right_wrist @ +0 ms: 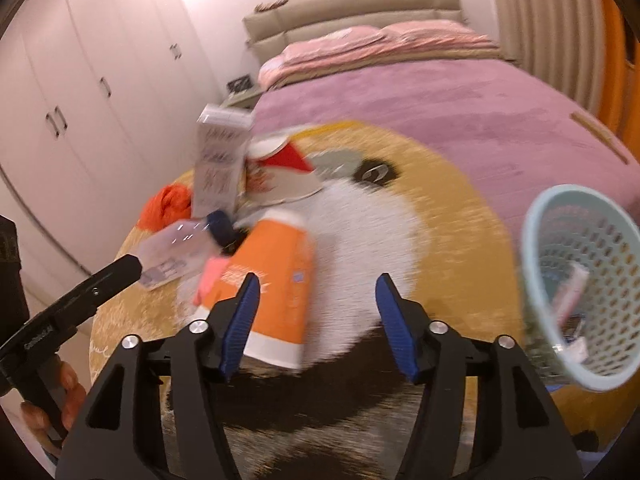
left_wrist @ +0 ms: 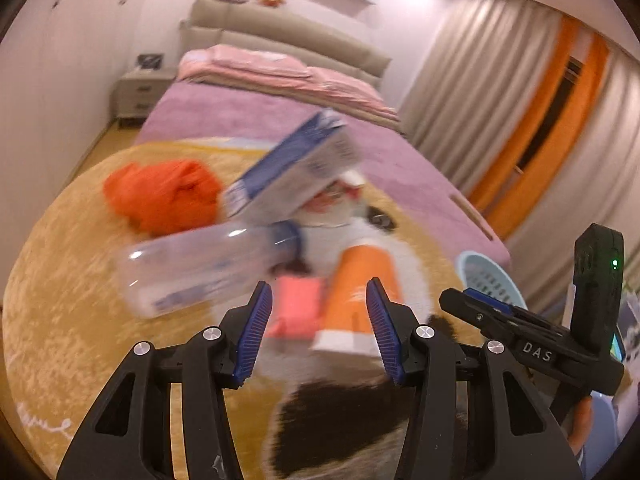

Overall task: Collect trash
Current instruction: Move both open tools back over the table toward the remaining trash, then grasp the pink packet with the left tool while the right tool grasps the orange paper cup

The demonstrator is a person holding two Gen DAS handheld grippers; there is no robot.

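Observation:
Trash lies in a heap on a round yellow animal-face mat [left_wrist: 60, 280]: a clear plastic bottle [left_wrist: 200, 268], a blue-and-white carton [left_wrist: 296, 172], an orange crumpled bag [left_wrist: 160, 196], an orange paper cup [left_wrist: 360, 284] and a pink packet [left_wrist: 298, 308]. My left gripper [left_wrist: 319, 285] is open just short of the cup and packet, with nothing between its pads. In the right wrist view my right gripper [right_wrist: 318, 280] is open and empty beside the orange cup [right_wrist: 276, 276]. A red-and-white paper cup [right_wrist: 280, 172] lies behind it. The light blue basket [right_wrist: 536, 240] stands at the right with some items inside.
The mat lies on a bed with a purple cover [right_wrist: 440, 112] and pink bedding [right_wrist: 380, 44] by the headboard. White wardrobes [right_wrist: 80, 100] line the left wall, and a nightstand [left_wrist: 140, 92] stands beside the bed. Grey and orange curtains [left_wrist: 500, 100] hang at the right.

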